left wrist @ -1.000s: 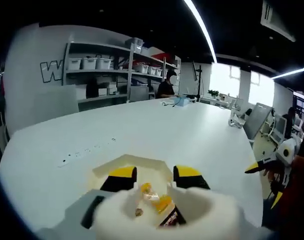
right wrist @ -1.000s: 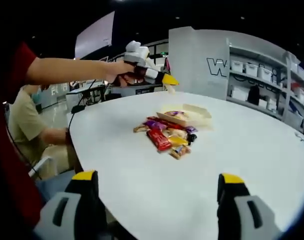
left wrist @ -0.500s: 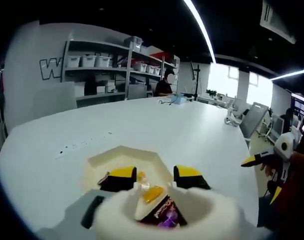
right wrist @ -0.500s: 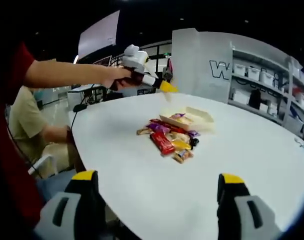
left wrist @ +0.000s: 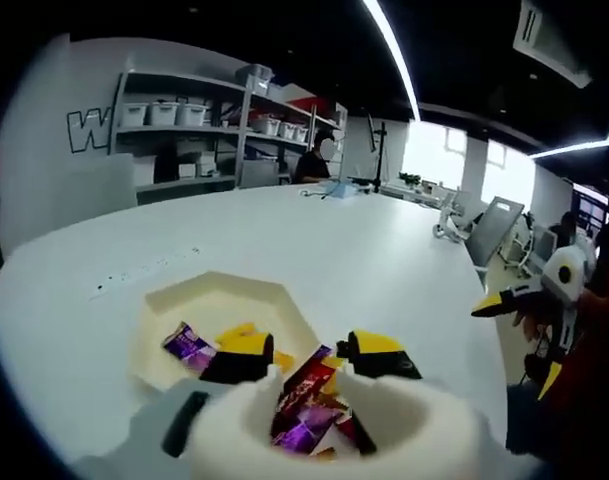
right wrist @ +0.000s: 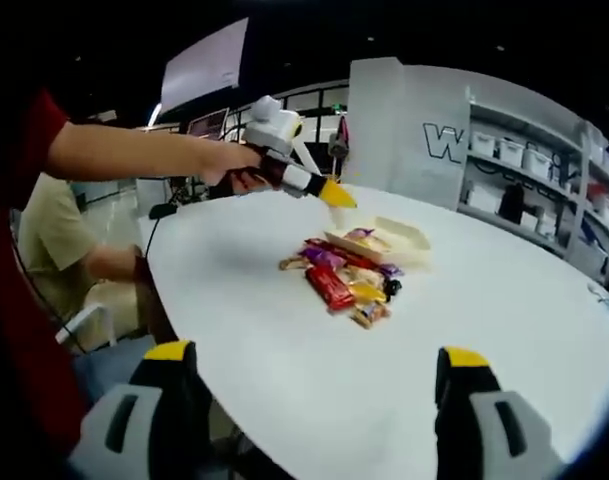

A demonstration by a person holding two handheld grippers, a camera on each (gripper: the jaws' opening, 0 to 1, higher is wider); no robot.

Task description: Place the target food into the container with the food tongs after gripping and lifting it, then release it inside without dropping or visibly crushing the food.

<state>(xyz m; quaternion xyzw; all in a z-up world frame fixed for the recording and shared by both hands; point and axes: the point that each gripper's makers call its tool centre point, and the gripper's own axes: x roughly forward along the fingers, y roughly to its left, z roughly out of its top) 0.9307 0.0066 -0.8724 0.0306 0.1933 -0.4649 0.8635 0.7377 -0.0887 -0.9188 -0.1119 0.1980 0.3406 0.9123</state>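
Observation:
A pile of wrapped snacks (right wrist: 344, 275) lies on the white table beside a cream hexagonal container (right wrist: 394, 236). My left gripper (left wrist: 311, 348) hovers open just above that pile, and a red wrapper (left wrist: 306, 378) shows between its yellow-tipped jaws. The container (left wrist: 219, 298) sits just past the left jaw and holds a purple snack (left wrist: 186, 345) and a yellow one. From the right gripper view, a person's hand holds the left gripper (right wrist: 327, 191) tilted down over the pile. My right gripper (right wrist: 316, 355) stands wide open and bare, well back from the pile.
The round white table (right wrist: 484, 330) stretches wide around the pile. Shelves with white bins (left wrist: 174, 115) line the back wall. A seated person (right wrist: 59, 255) is beside the table's near edge. The right gripper (left wrist: 529, 298) hangs off the table's right side.
The left gripper has come down and forward over the container and snack pile, so more of the container and wrappers show between its jaws. The right gripper has barely moved.

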